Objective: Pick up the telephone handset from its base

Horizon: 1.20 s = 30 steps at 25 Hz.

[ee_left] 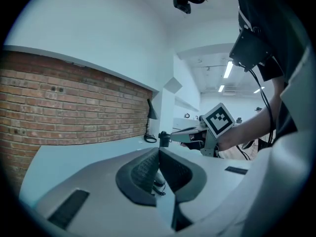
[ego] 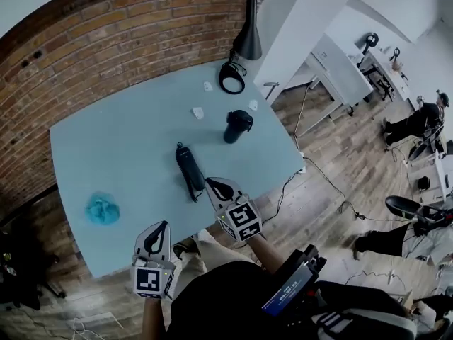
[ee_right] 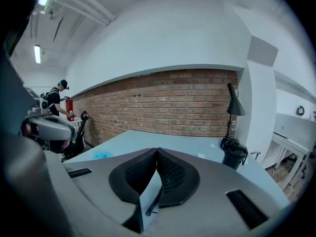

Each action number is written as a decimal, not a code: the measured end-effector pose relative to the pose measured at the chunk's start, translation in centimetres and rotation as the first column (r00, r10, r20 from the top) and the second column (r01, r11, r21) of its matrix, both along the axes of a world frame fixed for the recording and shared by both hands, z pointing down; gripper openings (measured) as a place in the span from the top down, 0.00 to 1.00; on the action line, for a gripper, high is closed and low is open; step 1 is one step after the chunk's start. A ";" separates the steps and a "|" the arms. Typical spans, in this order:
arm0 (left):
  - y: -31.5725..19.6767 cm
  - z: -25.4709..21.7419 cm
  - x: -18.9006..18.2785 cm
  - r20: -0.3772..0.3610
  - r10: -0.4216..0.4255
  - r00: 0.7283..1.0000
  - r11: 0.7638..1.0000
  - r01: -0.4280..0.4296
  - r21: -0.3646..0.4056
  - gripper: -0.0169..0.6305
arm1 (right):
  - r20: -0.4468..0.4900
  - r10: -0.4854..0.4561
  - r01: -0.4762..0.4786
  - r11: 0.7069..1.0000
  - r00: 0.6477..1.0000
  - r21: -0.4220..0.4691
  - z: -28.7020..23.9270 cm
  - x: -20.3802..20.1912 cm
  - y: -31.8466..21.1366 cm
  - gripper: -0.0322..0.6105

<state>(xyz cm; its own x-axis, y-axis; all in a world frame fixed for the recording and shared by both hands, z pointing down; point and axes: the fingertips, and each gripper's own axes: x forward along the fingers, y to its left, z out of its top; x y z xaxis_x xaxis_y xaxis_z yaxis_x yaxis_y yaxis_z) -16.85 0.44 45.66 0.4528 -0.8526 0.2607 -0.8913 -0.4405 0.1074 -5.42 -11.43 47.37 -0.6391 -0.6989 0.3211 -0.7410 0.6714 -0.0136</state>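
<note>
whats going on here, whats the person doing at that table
A person stands at the near edge of a blue table with a gripper in each hand. Both grippers are shut and hold nothing. The right gripper points at the black phone and its tip is close beside it; the left gripper is nearer the person, at the table's edge. The phone lies on the table, not yet picked up. A blue cloth and a lamp are also there.

Nothing legible so far. The cubes on the left gripper (ego: 163,225) and right gripper (ego: 208,181) show only black-and-white square patterns. The blue label (ego: 287,291) on the chest-worn black device (ego: 306,269) possibly carries white print, too small to read.
</note>
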 end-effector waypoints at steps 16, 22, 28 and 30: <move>-9.0 0.2 -1.1 0.004 -0.130 0.991 0.990 0.130 -0.060 0.93 | -0.019 0.107 -0.108 0.992 0.994 -0.065 5.9 0.3 -13.9 0.93; -10.4 3.6 -0.4 0.030 -0.007 1.000 0.999 0.008 -0.048 0.93 | -0.047 0.079 -0.083 0.994 0.996 -0.075 7.2 -2.1 -15.1 0.90; -11.9 3.0 -2.1 0.006 -0.011 1.000 1.000 0.011 -0.024 0.93 | -0.108 0.039 -0.051 0.993 0.993 -0.111 9.5 -3.3 -14.6 0.88; -12.1 3.0 -2.7 0.008 -0.018 1.000 0.999 0.019 -0.027 0.93 | -0.126 0.014 -0.029 0.992 0.992 -0.124 10.2 -4.0 -14.9 0.87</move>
<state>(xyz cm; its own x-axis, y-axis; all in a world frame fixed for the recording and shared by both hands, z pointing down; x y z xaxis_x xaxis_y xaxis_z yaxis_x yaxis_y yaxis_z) -19.55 -11.61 48.63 0.4348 -0.8535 0.2873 -0.9002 -0.4209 0.1120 -9.38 -26.30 57.54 -0.5737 -0.6614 0.4830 -0.7564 0.6541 -0.0028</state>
